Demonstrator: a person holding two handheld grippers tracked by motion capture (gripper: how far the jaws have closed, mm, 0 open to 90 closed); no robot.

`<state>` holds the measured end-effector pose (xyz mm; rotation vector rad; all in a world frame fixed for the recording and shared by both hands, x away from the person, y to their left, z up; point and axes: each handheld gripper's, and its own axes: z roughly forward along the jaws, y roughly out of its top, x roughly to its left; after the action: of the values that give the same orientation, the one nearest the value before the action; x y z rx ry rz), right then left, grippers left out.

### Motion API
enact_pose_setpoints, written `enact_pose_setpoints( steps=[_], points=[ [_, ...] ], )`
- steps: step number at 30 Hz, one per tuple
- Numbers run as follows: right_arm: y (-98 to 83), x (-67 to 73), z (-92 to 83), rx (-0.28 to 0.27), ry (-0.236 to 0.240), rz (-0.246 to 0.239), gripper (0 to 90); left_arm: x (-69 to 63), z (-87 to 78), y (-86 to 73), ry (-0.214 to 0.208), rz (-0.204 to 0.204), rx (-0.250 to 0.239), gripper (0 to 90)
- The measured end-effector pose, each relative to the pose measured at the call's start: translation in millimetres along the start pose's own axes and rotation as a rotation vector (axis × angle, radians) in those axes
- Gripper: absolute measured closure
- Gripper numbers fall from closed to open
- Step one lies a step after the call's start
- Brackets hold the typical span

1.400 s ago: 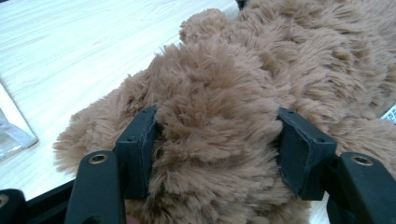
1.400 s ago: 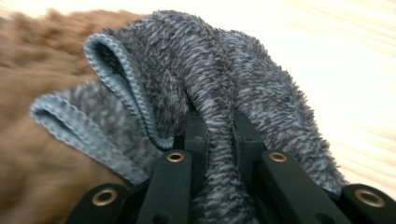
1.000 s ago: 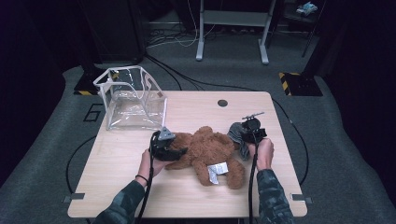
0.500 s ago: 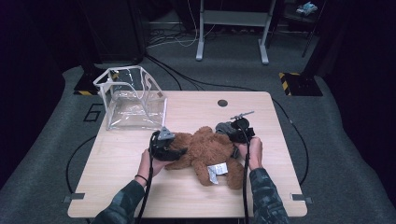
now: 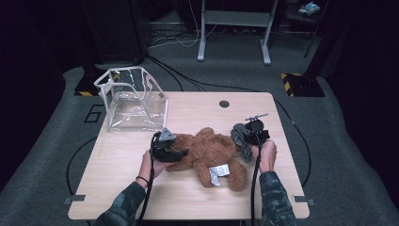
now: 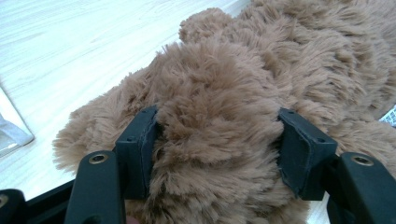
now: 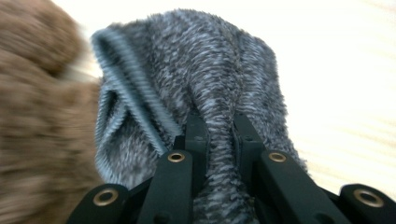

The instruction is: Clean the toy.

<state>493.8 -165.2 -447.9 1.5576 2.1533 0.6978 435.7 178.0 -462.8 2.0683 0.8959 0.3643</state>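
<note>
1. Dark grey carpet surrounds one pale wooden table (image 5: 117, 188); black cables cross the floor, and a grey metal frame stands at 12 o'clock beyond the table.
2. One brown teddy bear (image 5: 211, 153) lies flat near the middle of the tabletop. Its long axis runs from about 10 o'clock to 4 o'clock in the high view, with a white tag (image 5: 217, 173) showing near its 4 o'clock end. Which end is the head cannot be told.
3. One grey knitted garment (image 5: 240, 136) sits touching the bear's 3 o'clock side. In the right gripper view it stands up from the table with a ribbed edge on its left.
4. One clear plastic box (image 5: 134, 101) rests at the table's 10 o'clock corner, open side up, well apart from the bear.
5. One small dark round disc (image 5: 224, 103) lies on the table at 12 o'clock from the bear.
6. Two grippers are in use, one per hand. The left gripper (image 6: 219, 149) is at the bear's 9 o'clock end; its jaws stand apart and clasp a thick tuft of brown plush, both pads pressed into the fur.
7. The right gripper (image 7: 219, 135) is at the bear's 3 o'clock side; its jaws are pinched nearly together on a fold of the grey knit.
8. Two sleeved forearms enter from 6 o'clock.
</note>
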Motion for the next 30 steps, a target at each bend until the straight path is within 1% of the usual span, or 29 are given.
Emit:
enact_pose_setpoints(
  steps=[1,2,3,4,6,7,8,10,11,12,14,15,16,17,18,19,20,22,23,25,26,27,29,30],
  points=[
    [2.3,4.3,-5.1,-0.021,0.021,-0.001,80.5,0.0,0.2,0.1,0.001,0.002,-0.001,36.7],
    [5.9,11.1,-10.2,-0.045,0.053,-0.018,80.5,-0.3,0.3,0.2,0.003,0.002,-0.002,36.7],
    [8.2,15.3,-12.4,-0.062,0.072,-0.044,80.5,-0.6,0.1,0.4,0.004,0.003,0.001,36.8],
    [11.2,22.5,-14.5,-0.076,0.088,-0.074,80.4,-0.6,-0.2,0.6,0.004,0.008,0.005,36.8],
    [16.0,36.9,-14.3,-0.072,0.118,-0.109,80.4,-0.8,-0.1,0.5,0.004,0.004,0.003,36.8],
    [17.1,41.1,-10.9,-0.066,0.117,-0.129,80.4,-0.9,-0.1,0.3,0.002,0.001,0.002,36.7],
    [17.1,43.7,-6.0,-0.046,0.109,-0.134,80.4,-0.8,-0.6,0.4,0.002,0.002,0.006,36.8],
    [13.5,40.0,5.4,-0.014,0.114,-0.117,80.5,-1.2,-0.6,0.1,0.0,-0.004,0.005,36.7],
    [10.2,35.9,9.9,0.003,0.104,-0.09,80.5,-1.0,-0.6,0.1,-0.002,-0.003,0.005,36.8],
    [6.6,29.9,13.7,0.004,0.105,-0.068,80.7,-0.9,-0.5,0.1,-0.003,-0.002,0.003,36.8],
    [0.6,21.1,14.5,0.009,0.085,-0.022,80.7,-1.0,-0.4,0.3,-0.001,0.003,0.006,36.8],
    [-0.8,16.7,13.8,0.001,0.069,-0.022,80.7,-0.6,-0.5,0.5,-0.002,0.015,0.008,36.8],
    [-1.5,13.8,12.0,0.003,0.027,-0.025,80.7,-1.0,-0.3,0.5,-0.001,0.01,0.007,36.8],
    [-2.1,9.4,9.8,0.012,-0.024,-0.041,80.6,-0.7,-0.4,0.6,0.0,0.012,0.008,36.8],
    [-2.8,6.5,8.4,0.025,-0.041,-0.036,80.6,-1.2,0.0,0.3,-0.002,0.0,0.004,36.8],
    [-4.4,2.1,6.2,0.029,-0.042,-0.028,80.5,-1.0,-0.2,0.4,0.0,0.001,0.004,36.8],
    [-6.7,-0.6,2.4,0.024,-0.023,-0.009,80.5,-0.8,-0.2,0.3,0.0,0.002,0.005,36.7],
    [-10.8,-1.7,-6.7,-0.007,0.029,-0.004,80.5,-0.4,0.1,0.5,0.001,0.009,0.004,36.8],
    [-12.8,1.9,-11.9,-0.011,0.072,0.0,80.5,-0.6,0.1,0.7,0.002,0.011,0.006,36.8],
    [-14.9,8.6,-14.6,-0.006,0.116,-0.02,80.5,-1.6,-0.1,1.4,0.003,0.01,0.013,36.7],
    [-15.3,12.3,-13.5,-0.002,0.137,-0.046,80.4,-1.5,-0.1,1.5,0.002,0.01,0.014,36.7],
    [-15.9,16.3,-11.2,0.002,0.155,-0.062,80.4,-1.3,0.1,1.4,-0.001,0.01,0.012,36.7],
    [-17.2,21.6,-2.4,0.022,0.15,-0.067,80.5,-1.4,0.4,1.3,0.002,0.007,0.007,36.7],
    [-18.2,21.0,3.1,0.032,0.153,-0.066,80.5,-1.6,0.4,1.3,0.003,0.008,0.007,36.7]
  ],
)
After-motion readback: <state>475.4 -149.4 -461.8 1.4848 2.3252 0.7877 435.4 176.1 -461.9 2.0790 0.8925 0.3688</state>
